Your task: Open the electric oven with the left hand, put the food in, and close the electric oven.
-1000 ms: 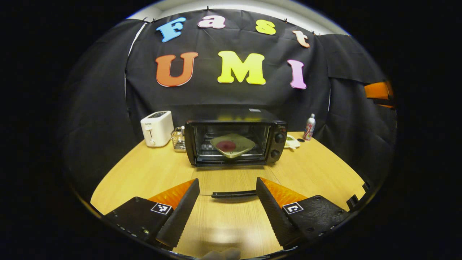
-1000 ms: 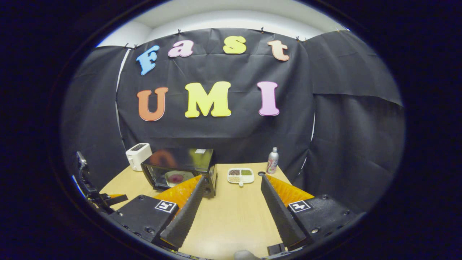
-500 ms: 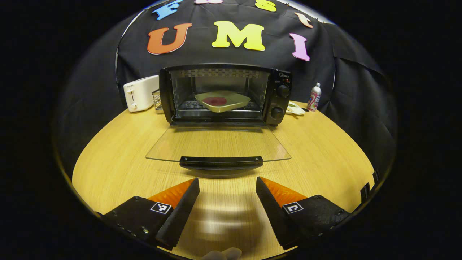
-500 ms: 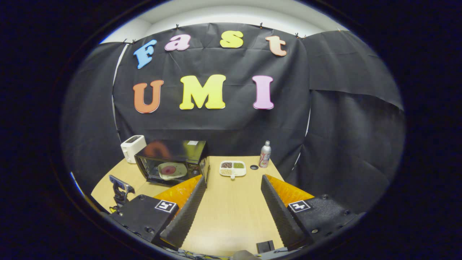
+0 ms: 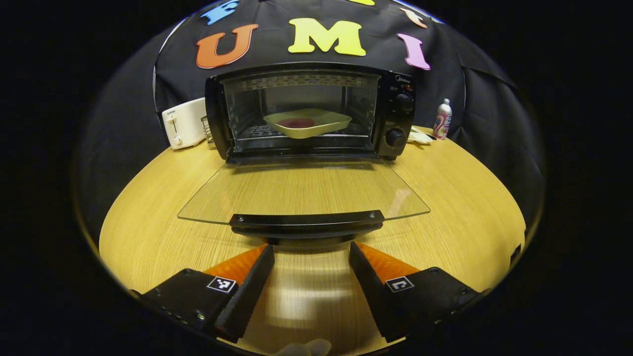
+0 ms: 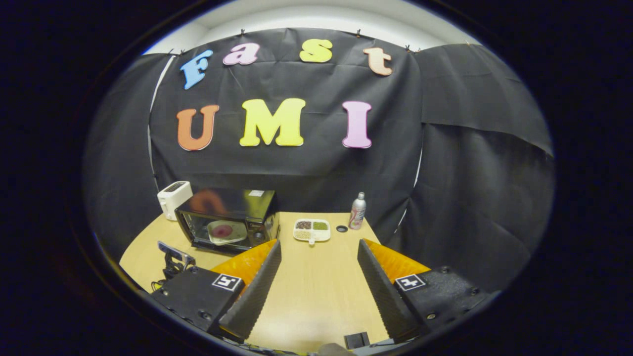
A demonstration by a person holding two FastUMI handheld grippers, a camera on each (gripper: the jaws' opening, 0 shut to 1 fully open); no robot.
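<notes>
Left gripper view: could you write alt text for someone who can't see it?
A black electric oven sits on a wooden table, its glass door folded down flat and a pale plate of red food on the rack inside. The open left gripper is just short of the door's black handle. A white toaster stands beside the oven.

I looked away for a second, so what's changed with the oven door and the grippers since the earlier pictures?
The open left gripper dropped low and closed in on the black handle of the black electric oven's glass door. The door stayed fully open, the yellow plate inside, the right gripper open and empty.
</notes>
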